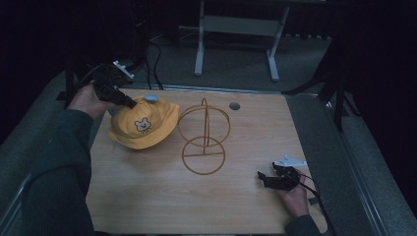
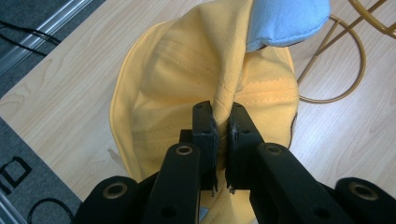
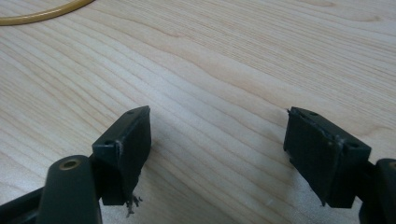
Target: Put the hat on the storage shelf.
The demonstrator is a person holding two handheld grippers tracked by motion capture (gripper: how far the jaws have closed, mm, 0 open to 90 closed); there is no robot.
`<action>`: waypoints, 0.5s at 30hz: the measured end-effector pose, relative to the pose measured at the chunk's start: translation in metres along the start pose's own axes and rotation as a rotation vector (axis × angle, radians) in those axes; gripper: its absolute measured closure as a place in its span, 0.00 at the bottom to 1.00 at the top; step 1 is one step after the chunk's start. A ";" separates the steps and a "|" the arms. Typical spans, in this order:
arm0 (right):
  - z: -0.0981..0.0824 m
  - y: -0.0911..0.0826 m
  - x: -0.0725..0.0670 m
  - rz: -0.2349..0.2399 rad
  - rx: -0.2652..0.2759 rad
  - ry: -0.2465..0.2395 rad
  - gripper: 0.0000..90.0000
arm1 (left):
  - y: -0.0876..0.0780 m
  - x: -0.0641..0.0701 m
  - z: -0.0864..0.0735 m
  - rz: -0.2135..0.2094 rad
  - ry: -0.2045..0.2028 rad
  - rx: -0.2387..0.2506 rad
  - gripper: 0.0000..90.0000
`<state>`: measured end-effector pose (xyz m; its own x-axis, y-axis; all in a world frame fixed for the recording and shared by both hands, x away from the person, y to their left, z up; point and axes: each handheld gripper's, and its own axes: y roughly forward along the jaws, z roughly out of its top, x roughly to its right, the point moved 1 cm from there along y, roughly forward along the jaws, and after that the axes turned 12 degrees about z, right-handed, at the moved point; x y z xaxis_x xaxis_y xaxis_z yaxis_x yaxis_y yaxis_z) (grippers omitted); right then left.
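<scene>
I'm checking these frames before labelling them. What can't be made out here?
- Hat: in the left gripper view the bear patch is out of sight, and the left gripper, shut on a fold, covers the lower cloth.
- Wire stand: cut off by the frame edge in both gripper views.
- Right gripper: small and dark in the high view.

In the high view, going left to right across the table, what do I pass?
Left gripper pinching the yellow cloth bear hat → gold wire hat stand → right gripper, jaws open, on the light wooden table.
</scene>
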<state>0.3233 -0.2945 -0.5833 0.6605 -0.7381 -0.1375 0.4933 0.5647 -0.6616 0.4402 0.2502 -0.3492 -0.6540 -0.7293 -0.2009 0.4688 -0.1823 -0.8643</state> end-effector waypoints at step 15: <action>0.000 0.000 0.000 0.000 0.000 0.000 0.26 | -0.032 -0.005 -0.002 0.009 0.020 0.028 0.94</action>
<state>0.3232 -0.2944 -0.5833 0.6605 -0.7382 -0.1376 0.4934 0.5648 -0.6615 0.4276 0.2611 -0.3217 -0.6613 -0.7178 -0.2178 0.4908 -0.1944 -0.8493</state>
